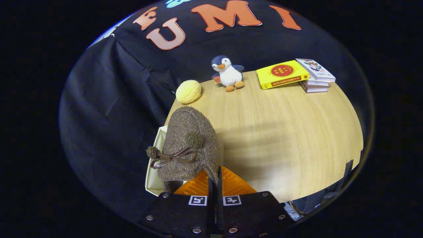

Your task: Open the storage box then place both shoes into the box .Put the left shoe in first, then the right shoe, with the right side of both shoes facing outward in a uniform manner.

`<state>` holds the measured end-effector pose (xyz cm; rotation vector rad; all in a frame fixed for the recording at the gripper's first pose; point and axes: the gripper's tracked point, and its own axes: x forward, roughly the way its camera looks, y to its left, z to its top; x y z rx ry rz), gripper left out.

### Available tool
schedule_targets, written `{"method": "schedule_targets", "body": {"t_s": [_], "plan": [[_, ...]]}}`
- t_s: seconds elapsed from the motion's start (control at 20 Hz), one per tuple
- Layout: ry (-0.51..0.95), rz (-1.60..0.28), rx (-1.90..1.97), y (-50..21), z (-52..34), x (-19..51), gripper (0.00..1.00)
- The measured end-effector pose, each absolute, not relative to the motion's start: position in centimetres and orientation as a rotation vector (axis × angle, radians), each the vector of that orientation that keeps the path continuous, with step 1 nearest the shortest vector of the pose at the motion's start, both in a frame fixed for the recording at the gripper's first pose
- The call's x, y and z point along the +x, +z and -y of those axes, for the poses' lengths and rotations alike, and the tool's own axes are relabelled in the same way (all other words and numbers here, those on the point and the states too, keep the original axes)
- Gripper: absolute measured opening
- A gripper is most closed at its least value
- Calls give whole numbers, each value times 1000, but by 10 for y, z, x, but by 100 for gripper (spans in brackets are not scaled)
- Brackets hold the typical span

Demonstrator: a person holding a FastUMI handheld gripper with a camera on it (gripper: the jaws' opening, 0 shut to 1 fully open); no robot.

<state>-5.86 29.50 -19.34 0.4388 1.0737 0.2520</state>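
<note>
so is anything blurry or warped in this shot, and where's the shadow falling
Gripper view: fisheye bends the table edge into a curve; the shoe, pinched in the gripper, looks sharp, as does the penguin; a soft shadow lies on the wood just beyond the shoe.

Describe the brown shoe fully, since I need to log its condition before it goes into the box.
The brown shoe looks like fuzzy, woolly fabric, with a thin brown bow and two small pompoms on top. It hangs just ahead of the tongs, whose fingers are shut on its rim, toe pointing away. It is over the table's edge, above a cream box.
</note>
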Motion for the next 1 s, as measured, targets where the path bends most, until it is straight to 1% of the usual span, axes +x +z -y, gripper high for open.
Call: {"method": "schedule_targets", "body": {"t_s": [0.3, 0.55, 0.7, 0.8, 0.85, 1.0], "plan": [[228, -1123, 438, -199, -347, -58, 3], [159, -1168, 413, -221, -358, -58, 3], [121, -1205, 407, -232, -357, -61, 6], [136, -1209, 429, -232, -362, -62, 12], [153, -1211, 452, -229, -365, -63, 19], [208, -1173, 489, -212, -366, -61, 25]]}}
